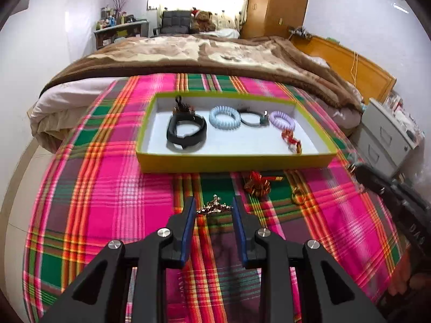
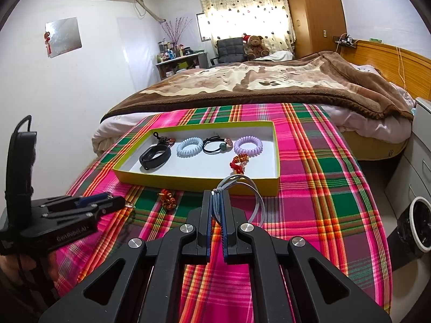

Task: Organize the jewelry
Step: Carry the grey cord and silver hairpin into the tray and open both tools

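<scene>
— Your right gripper (image 2: 215,196), low centre of the right wrist view: what have the fingers got?

— They are pressed together on a grey hair tie (image 2: 243,188), pinched at its knot so the loop hangs free to the right of the pads, clear of the plaid cloth (image 2: 323,193). Held by the knot, it looks ready to drop flat. It sits just short of the near wall of the yellow-green tray (image 2: 199,181).

— And your left gripper (image 1: 214,207)?

— Lower centre of the left wrist view, fingers partly apart, with a gold beaded piece (image 1: 214,206) between the blue pads. Whether the pads press on it, you cannot tell — it may only lie on the cloth behind them.

— What waits farther out?

— A red-and-gold knot charm (image 1: 256,185) lies loose on the cloth, just below the tray wall. Inside, along the far side, a row runs left to right: black band (image 1: 186,132), blue coil tie (image 1: 225,117), black tie with beads (image 1: 254,118), purple coil tie (image 1: 282,119), a red charm (image 1: 292,140) below it. The bare tray floor at centre front seems kept for your next pieces.
</scene>
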Demonstrator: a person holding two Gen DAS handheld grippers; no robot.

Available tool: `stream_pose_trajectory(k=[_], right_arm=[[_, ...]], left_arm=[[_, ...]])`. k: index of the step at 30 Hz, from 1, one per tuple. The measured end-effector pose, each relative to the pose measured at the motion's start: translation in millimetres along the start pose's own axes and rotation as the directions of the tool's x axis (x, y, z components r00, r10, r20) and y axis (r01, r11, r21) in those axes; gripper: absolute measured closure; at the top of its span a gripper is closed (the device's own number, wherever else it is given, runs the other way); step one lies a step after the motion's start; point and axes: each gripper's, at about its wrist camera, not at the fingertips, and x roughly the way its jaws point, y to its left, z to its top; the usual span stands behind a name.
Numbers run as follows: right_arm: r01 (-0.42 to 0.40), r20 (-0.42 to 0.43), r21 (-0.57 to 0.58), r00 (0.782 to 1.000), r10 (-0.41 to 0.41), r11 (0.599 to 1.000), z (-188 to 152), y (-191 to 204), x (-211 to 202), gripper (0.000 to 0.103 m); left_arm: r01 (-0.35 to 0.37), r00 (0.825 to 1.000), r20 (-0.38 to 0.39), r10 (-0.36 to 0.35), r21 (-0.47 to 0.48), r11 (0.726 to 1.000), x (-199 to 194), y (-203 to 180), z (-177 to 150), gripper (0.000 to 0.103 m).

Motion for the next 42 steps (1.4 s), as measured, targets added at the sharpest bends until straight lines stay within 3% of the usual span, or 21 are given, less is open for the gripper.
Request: stream_pose_trajectory(k=[5, 12, 20, 32, 42], right_arm=[[0.004, 0.008, 0.006, 1.0, -0.004, 1.0, 4, -3, 0, 0.098], [0.003, 0.012, -0.02, 1.0, -0.003, 1.0, 13, -1, 2, 0.098], [0.013, 0.051, -0.031, 0.999, -0.012, 0.999, 40, -8, 8, 0.098], [0.05, 0.067, -0.032, 0.997, -0.047, 0.998, 88, -31, 50, 0.098], [0.048, -0.059, -0.103, 0.997, -0.055, 0.994, 93, -32, 109, 0.098]], left_arm=[[0.008, 0.999, 0.038, -0.009, 0.014, 1.0, -10, 0, 11, 0.075], [0.028, 0.999, 0.023, -0.028, 0.0, 1.0, -2, 2, 20, 0.075], [0.047, 0.997, 0.054, -0.049, 0.038, 0.998, 1, 0, 51, 0.075], [0.072, 0.996, 0.042, -0.075, 0.057, 0.996, 36, -4, 86, 0.075], [0.079, 0.996, -0.045, -0.077, 0.046, 0.996, 82, -7, 92, 0.075]])
